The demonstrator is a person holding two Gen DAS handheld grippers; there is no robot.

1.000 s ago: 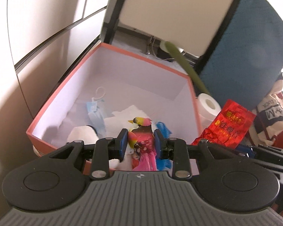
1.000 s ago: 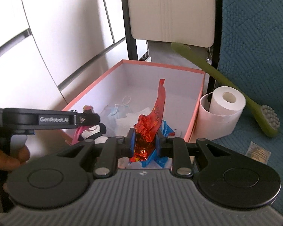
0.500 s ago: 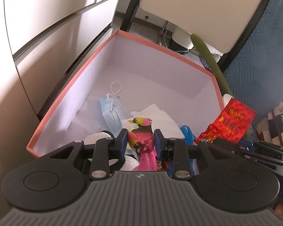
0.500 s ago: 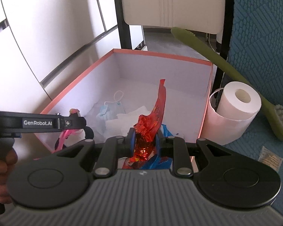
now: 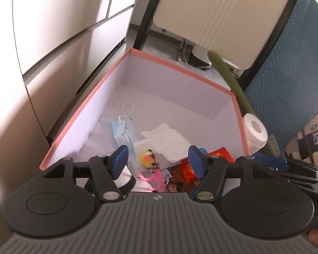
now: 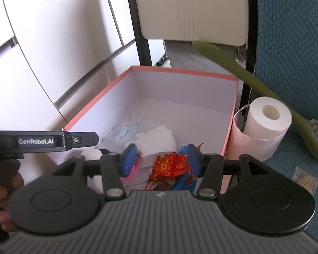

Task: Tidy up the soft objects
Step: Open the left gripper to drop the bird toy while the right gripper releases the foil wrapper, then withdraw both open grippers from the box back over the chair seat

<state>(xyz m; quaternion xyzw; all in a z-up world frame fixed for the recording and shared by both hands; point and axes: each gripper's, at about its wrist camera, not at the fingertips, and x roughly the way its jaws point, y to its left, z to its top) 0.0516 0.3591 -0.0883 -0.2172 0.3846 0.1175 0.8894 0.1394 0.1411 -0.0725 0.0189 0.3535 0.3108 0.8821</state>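
Observation:
Both grippers hang over the near end of an orange-rimmed box [image 5: 74, 122] [image 6: 180, 71] with a white inside. My left gripper [image 5: 159, 160] has its jaws opening, and the blue pads touch nothing. A pink and yellow bird toy [image 5: 150, 166] lies below them in the box. My right gripper [image 6: 162, 158] has its jaws opening too. A crumpled red foil packet [image 6: 169, 165] [image 5: 186, 170] rests under them on the pile, clear of both pads. A blue face mask [image 5: 123, 133] [image 6: 129, 133] and white tissue [image 5: 165, 139] [image 6: 156, 139] lie further in.
A toilet roll [image 6: 267, 127] [image 5: 255, 131] stands right of the box. A green long-handled brush [image 6: 315, 139] [image 5: 229, 74] leans across a blue quilted cushion [image 6: 296, 42]. A printed cloth bag [image 5: 307, 139] sits far right. A person's hand [image 6: 2, 190] holds the left gripper [image 6: 53, 141].
Both grippers went from shut to open. The bird toy dropped out of the left jaws and the red foil packet out of the right, both into the box. Both hands moved forward over it.

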